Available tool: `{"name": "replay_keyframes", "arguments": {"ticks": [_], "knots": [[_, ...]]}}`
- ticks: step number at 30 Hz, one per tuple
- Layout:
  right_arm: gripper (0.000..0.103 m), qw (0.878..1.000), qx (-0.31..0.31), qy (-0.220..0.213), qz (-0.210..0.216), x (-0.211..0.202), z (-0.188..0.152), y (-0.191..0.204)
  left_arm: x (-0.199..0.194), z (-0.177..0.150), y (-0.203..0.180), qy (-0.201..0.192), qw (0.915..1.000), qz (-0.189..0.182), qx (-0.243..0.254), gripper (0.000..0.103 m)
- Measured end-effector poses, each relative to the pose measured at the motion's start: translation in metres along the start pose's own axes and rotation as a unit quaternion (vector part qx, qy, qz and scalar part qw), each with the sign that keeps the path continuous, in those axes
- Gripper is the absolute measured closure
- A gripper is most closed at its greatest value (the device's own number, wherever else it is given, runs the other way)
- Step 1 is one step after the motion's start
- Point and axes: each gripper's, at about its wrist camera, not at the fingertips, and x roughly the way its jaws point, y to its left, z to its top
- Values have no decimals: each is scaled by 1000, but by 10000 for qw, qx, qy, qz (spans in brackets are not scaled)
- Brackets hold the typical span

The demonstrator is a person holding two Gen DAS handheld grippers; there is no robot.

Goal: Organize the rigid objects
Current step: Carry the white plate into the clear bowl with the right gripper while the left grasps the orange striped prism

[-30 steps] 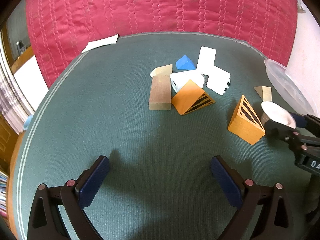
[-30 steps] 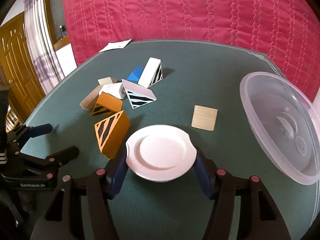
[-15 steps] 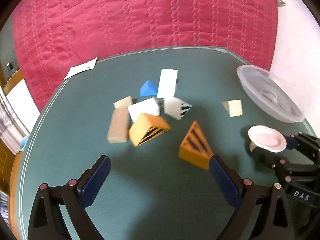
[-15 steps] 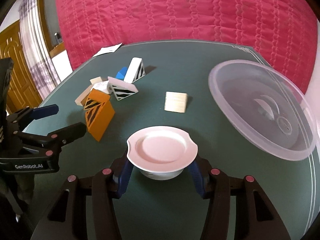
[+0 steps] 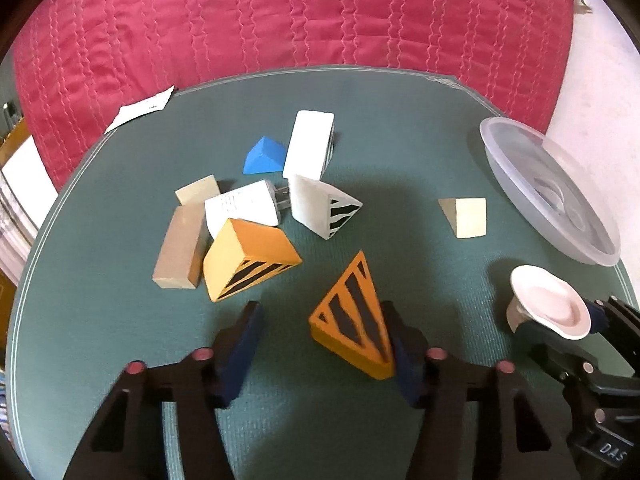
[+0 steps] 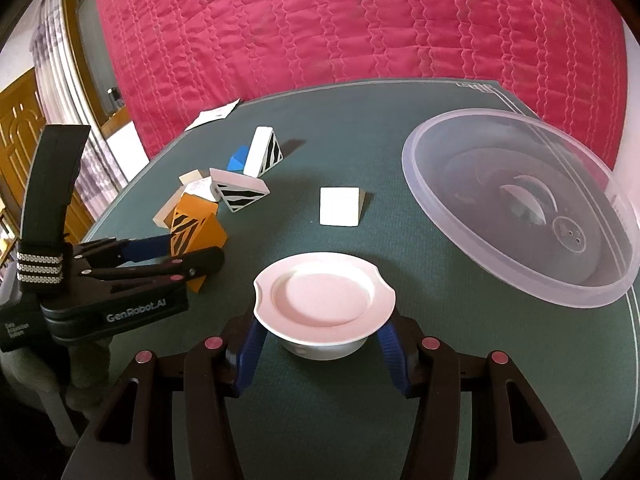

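**Left gripper closing round a striped wedge; right gripper carrying a dish**

My left gripper (image 5: pixel 320 344) has just been closing, and the orange striped wedge (image 5: pixel 352 324) stands between its jaws. The right-hand pad lies against the wedge's side, while the left-hand pad stands clear of it, so I am not yet clamped. My right gripper (image 6: pixel 320 344) is clamped on the white dish (image 6: pixel 324 300), pads pressing under its rim from either side. Ahead of my left gripper lies the heap of remaining blocks (image 5: pixel 248 220); ahead and to the right of my right gripper sits the clear plastic lid (image 6: pixel 520 208).

I judge the wedge stiff, light and smooth-painted. Its sloping faces would squeeze out of a pinch, so I should grip the two flat, parallel triangular faces, low and near the thick end. The dish looks hard, glazed and breakable, so it wants a steady hold beneath the rim.
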Motion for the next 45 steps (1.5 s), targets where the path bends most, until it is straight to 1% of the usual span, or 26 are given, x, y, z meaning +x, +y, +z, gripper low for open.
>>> {"name": "replay_keyframes", "arguments": {"ticks": [2, 3, 4, 10, 15, 20, 22, 27, 32, 38, 40, 42, 45], "knots": [[49, 10000, 7, -9, 17, 0, 0, 0, -2, -2, -2, -43, 10000, -33, 4, 62], [49, 10000, 14, -17, 27, -1, 0, 0, -3, -3, -3, -61, 10000, -50, -2, 65], [49, 10000, 21, -32, 41, -1, 0, 0, -4, -4, -3, -82, 9999, -85, -6, 72], [49, 9998, 40, -170, 100, -6, -1, 0, -8, -7, -3, -188, 9995, -232, -57, 72], [49, 9992, 29, -365, 147, -15, 1, 2, -13, -8, -6, -305, 9994, -152, -13, 72], [49, 9976, 270, -638, 71, -31, 10, -11, -17, -6, -10, -374, 9992, -93, 61, 72], [49, 9965, 369, -746, -29, -36, 14, -19, -17, -5, -10, -384, 9992, -84, 81, 72], [49, 9912, 695, -1038, -442, -53, 24, -50, -20, -3, -16, -405, 9991, -95, 124, 72], [49, 9833, 983, -1283, -839, -66, 32, -80, -22, 0, -24, -444, 9987, -118, 216, 72], [49, 9745, 1384, -1288, -1208, -63, 36, -112, -25, 5, -31, -488, 9981, -128, 341, 72], [48, 9685, 1646, -1294, -1350, -59, 36, -126, -27, 8, -34, -525, 9978, -137, 381, 72], [39, 9640, 1839, -1259, -1448, -56, 33, -137, -29, 10, -37, -548, 9975, -150, 413, 72], [39, 9595, 2027, -1267, -1489, -55, 30, -147, -30, 13, -43, -587, 9969, -180, 482, 72]]}}
